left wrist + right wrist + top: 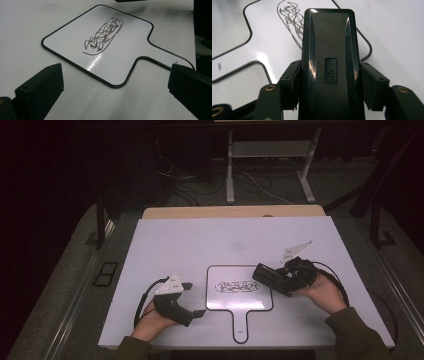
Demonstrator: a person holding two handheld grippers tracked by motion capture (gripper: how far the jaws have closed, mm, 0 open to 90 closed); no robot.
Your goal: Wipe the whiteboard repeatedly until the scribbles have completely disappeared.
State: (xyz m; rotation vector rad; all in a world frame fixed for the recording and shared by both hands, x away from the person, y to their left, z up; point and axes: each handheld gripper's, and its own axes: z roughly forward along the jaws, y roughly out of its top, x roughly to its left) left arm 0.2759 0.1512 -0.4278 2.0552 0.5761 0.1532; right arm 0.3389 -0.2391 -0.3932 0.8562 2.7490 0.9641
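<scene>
My right gripper (263, 276), right of center in the high view, clamps a black eraser (329, 62) at the edge of the paddle-shaped whiteboard (240, 305). The scribble (238, 286) at center is unwiped, so erasing remains. My left gripper (194, 299), lower left, gapes empty.

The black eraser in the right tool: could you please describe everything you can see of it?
The black eraser is a glossy, plastic-looking oblong block with rounded corners and a small embossed label on its top. The right tool clamps its two long sides. It hangs over the right edge of the small whiteboard, near the scribble.
</scene>
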